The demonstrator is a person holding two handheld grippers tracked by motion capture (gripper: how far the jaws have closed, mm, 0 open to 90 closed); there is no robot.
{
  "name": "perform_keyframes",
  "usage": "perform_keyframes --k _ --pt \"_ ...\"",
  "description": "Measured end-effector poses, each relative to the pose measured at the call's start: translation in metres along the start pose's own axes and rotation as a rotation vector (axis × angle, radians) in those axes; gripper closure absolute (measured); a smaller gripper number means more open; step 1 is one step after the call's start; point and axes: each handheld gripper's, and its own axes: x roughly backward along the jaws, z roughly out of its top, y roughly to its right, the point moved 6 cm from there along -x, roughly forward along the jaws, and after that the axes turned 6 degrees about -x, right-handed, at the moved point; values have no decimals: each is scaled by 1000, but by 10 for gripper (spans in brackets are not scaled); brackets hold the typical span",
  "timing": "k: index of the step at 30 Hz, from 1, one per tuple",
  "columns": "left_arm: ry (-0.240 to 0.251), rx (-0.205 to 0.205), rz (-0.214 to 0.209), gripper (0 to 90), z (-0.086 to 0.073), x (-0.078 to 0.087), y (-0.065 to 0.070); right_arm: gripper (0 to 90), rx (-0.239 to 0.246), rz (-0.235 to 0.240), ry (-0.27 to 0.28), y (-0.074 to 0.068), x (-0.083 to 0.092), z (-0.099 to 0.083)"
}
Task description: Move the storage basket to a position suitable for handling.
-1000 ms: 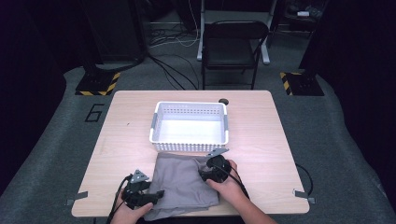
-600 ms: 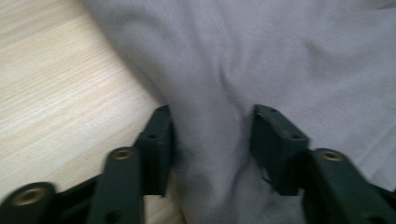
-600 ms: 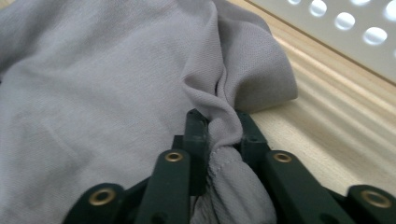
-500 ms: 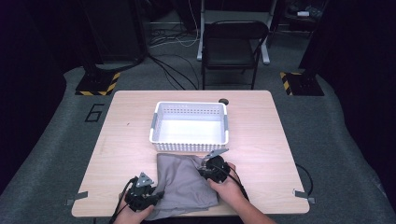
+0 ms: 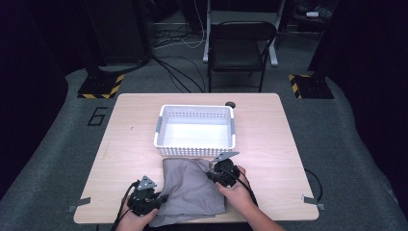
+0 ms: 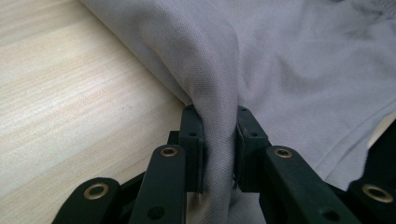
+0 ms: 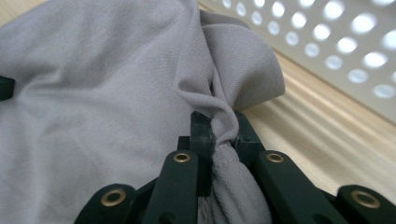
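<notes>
- Left gripper (image 6: 218, 154) at the desk's 7 o'clock: fingers (image 6: 192, 140) have just clenched on the grey cloth (image 5: 190, 190).
- Right gripper (image 7: 219, 135) likewise pinches its far corner.
- Cloth lies flat on the desk (image 5: 130, 144); white basket (image 5: 195, 150) at 12 o'clock stands empty. Lifting seems left.

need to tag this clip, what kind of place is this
Probably a lab or studio set up for recording: a lone wooden table on grey carpet, a folding chair behind it, loose cables on the floor, and hazard-striped stand bases against dark surroundings.
</notes>
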Motion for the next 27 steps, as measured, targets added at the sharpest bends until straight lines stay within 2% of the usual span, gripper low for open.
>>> perform_keyframes --k 1,2,3,5,7,8,11,12,15,16,17,18,22,23,27 --pt "9 12 2 765 1 1 1 825 -6 2 0 -1 4 1" --pt "2 2 -3 765 2 2 0 825 8 2 10 0 6 3" --pt "10 8 -11 766 4 3 2 824 -1 -2 13 0 9 4" --pt "14 -12 -14 766 7 6 2 825 -4 0 22 -1 16 7" --pt "29 -2 -17 767 12 9 3 825 9 -2 40 -1 22 11" --pt "40 5 -22 767 14 11 3 825 -1 -9 34 -3 25 12" --pt "55 5 -28 768 21 17 5 825 27 -13 56 -2 34 18" --pt "66 12 -30 768 25 20 6 825 20 -12 57 -3 38 20" --pt "72 -15 -36 768 33 28 7 825 40 -16 76 -4 49 28" --pt "76 -17 -39 767 36 30 7 825 20 -19 77 -5 54 32" --pt "79 -9 -40 767 40 33 8 825 34 -19 86 -5 57 35" --pt "72 -15 -51 768 44 37 8 825 38 -19 86 -5 60 38" --pt "90 -28 -41 767 55 45 8 825 49 -21 101 -5 72 49" --pt "97 -19 -42 767 59 46 8 825 47 -20 101 -5 75 51" --pt "95 -34 -44 768 73 53 5 824 44 -27 105 -4 86 64"
